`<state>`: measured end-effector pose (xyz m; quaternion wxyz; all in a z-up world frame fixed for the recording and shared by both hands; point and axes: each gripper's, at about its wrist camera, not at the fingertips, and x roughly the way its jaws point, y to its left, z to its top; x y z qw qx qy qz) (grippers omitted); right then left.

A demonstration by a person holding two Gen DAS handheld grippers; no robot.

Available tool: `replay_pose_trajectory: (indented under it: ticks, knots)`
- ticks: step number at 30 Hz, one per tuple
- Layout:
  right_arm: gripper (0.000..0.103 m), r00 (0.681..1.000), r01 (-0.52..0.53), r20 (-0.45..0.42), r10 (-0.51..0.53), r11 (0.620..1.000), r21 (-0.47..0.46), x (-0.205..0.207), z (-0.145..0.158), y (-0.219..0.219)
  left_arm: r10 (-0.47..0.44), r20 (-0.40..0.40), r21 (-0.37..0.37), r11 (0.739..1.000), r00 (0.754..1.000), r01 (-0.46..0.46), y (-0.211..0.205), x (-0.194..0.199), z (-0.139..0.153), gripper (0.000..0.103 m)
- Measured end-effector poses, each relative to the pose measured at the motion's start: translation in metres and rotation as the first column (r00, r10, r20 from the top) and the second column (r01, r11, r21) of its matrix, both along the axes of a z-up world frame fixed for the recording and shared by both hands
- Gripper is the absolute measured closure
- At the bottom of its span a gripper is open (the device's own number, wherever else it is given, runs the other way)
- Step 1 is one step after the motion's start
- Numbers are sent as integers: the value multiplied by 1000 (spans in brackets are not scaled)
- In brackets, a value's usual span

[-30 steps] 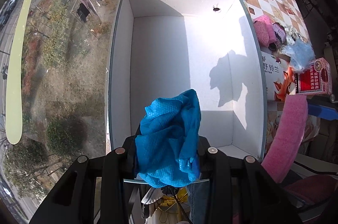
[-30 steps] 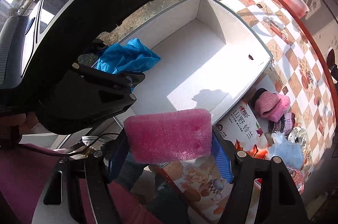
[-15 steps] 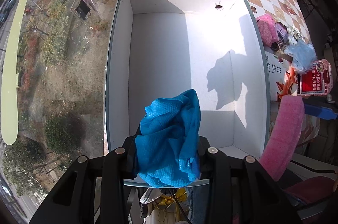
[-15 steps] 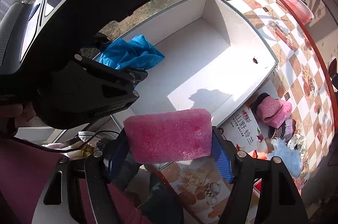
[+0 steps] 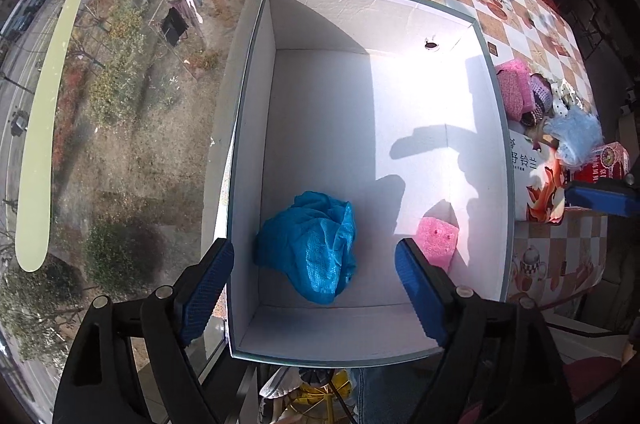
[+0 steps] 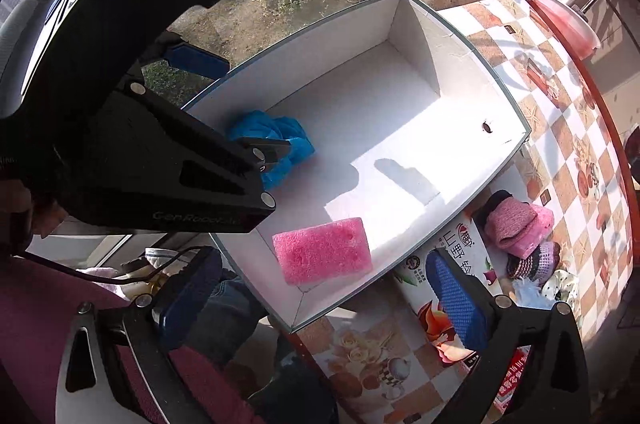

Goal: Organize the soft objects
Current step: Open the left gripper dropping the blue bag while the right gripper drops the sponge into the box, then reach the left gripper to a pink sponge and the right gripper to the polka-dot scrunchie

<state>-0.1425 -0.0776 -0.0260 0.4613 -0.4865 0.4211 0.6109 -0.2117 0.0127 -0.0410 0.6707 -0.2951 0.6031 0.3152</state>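
A crumpled blue cloth (image 5: 310, 250) and a pink sponge (image 6: 323, 250) (porous, rectangular) are lying apart in the white box (image 5: 256, 64), both grippers spreading wide, holding nothing.

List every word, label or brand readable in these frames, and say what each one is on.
"山野铃兰": side of the printed carton beside the white box; the left wrist view shows only "野铃兰".
"GenRobot", partly shadowed: embossed on the left gripper body.
Red packet: printing too small to read.
Round logo and red patch on the carton: blurred.
Blue cloth and pink sponge: no text.
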Motion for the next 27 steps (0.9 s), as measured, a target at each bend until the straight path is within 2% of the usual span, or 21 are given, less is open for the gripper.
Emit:
replay_pose_trajectory:
  ticks: [2, 3, 6, 8, 12, 15, 17, 19, 24, 27]
  knots:
    - [0, 1000, 24, 8, -24, 1000, -3, 7, 1, 0, 33, 25, -22, 999, 999, -33, 5, -1, 2, 3]
    - [0, 999, 41, 12, -41, 999, -5, 11, 2, 0, 58, 53, -30, 998, 997, -56, 8, -2, 3, 1]
    - [0, 993, 119, -11, -119, 993, -10, 28, 8, 1, 122, 146, -48, 992, 982, -117, 19, -2, 9, 1]
    - [0, 983, 180, -32, -180, 984, -12, 41, 14, 1, 144, 183, -35, 990, 972, -140, 25, 4, 14, 1]
    - [0, 947, 316, -54, -316, 949, -20, 69, 27, 0, 124, 209, -15, 992, 970, -123, 34, 25, 24, 1]
    - [0, 907, 417, -69, -416, 909, -2, 96, 44, -6, 51, 235, -23, 999, 971, -47, 33, 50, 36, 1]
    - [0, 865, 494, -100, -492, 869, -4, 121, 57, -14, -26, 228, 10, 1000, 973, 24, 27, 73, 44, 1]
    - [0, 809, 581, -104, -578, 814, -2, 151, 67, -25, -104, 228, 25, 995, 968, 101, 19, 99, 47, 1]
    - [0, 633, 767, -129, -763, 641, -22, 240, 81, -64, -219, 201, 14, 975, 955, 221, 2, 165, 38, 1]
    - [0, 537, 837, -113, -836, 545, -55, 289, 70, -85, -287, 127, 49, 958, 949, 283, -11, 203, 28, 1]
